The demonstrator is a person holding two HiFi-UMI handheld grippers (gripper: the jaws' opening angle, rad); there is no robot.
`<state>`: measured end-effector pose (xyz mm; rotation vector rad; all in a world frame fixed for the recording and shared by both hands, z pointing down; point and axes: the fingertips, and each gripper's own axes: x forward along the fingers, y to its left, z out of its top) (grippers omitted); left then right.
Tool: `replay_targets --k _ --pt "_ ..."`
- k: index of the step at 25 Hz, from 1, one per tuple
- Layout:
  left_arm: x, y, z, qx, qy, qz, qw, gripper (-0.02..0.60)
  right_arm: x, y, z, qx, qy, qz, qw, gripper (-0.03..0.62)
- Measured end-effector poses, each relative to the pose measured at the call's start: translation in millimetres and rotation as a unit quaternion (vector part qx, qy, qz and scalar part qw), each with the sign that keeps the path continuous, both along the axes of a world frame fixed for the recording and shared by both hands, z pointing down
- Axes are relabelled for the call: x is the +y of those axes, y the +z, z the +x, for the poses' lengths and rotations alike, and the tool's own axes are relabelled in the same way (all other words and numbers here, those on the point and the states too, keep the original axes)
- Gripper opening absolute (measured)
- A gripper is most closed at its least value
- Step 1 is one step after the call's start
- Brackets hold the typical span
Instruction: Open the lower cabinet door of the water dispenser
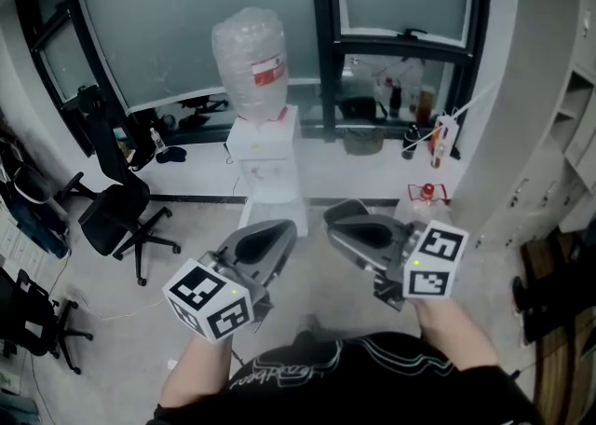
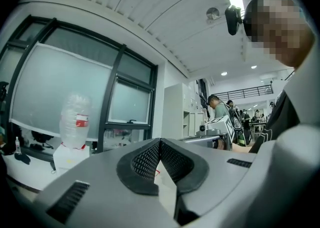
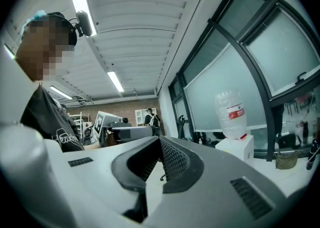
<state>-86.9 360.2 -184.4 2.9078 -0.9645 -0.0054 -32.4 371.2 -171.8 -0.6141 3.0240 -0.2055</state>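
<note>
Office room, pale floor (image 1: 186, 260), tall frosted windows (image 1: 177, 32) along the far wall. White water dispenser (image 1: 265, 157) stands under the windows at 12 o'clock from the person, with an upturned clear bottle (image 1: 250, 55) on top (red label). Its lower cabinet door (image 1: 273, 188) faces the person, well apart from both tools. Black office chair (image 1: 116, 213) at 9 o'clock. Left hand-held gripper (image 1: 282, 230) and right hand-held gripper (image 1: 337, 218) are side by side, level, pointing at the dispenser. Both have jaws pressed together, nothing between them.
</note>
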Motion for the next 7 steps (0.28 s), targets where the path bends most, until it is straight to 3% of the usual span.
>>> replay_targets --k 7 --pt "-8 -3 25 -0.001 0.006 -0.008 0.9999 0.000 -5 -2 27 -0.006 0.009 -0.008 1.000 0.012"
